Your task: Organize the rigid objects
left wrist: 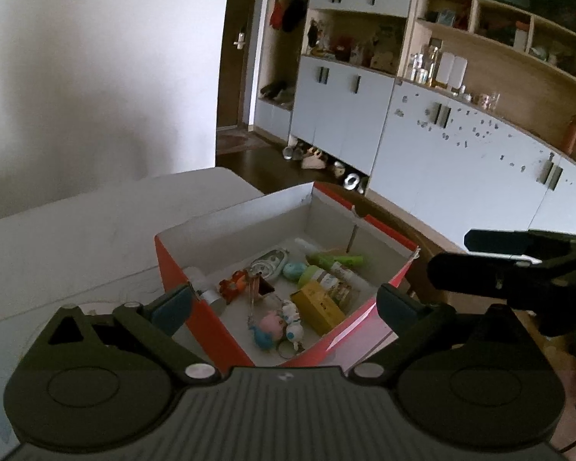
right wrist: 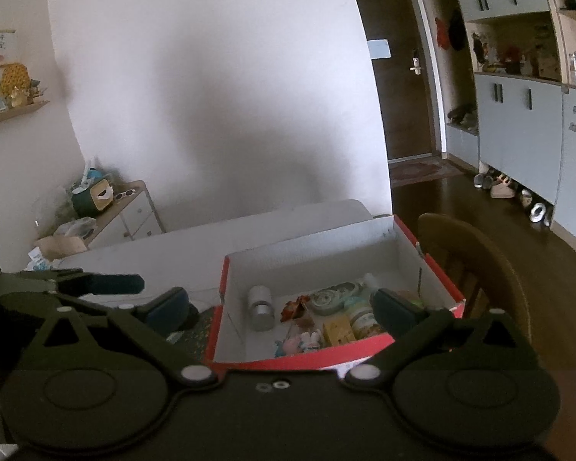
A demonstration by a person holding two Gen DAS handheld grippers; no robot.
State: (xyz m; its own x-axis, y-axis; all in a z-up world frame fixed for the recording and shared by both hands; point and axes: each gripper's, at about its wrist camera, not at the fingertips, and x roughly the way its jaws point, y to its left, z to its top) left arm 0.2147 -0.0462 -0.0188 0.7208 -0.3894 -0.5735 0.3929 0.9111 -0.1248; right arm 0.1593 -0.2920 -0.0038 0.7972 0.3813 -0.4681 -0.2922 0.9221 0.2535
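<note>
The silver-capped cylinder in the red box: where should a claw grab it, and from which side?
Grip the silver-capped cylinder across its round body, coming from above. It lies on its side by the red box wall with bare floor around it, so straddling its width from overhead looks clearest.

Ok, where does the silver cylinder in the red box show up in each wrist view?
Left wrist view: the silver cylinder lies low and left of centre, against the box's left wall, partly hidden behind the left gripper's finger.
Right wrist view: it sits just below centre, in the near-left part of the box, fully visible.
Shared landmark: the yellow carton inside the red box.
</note>
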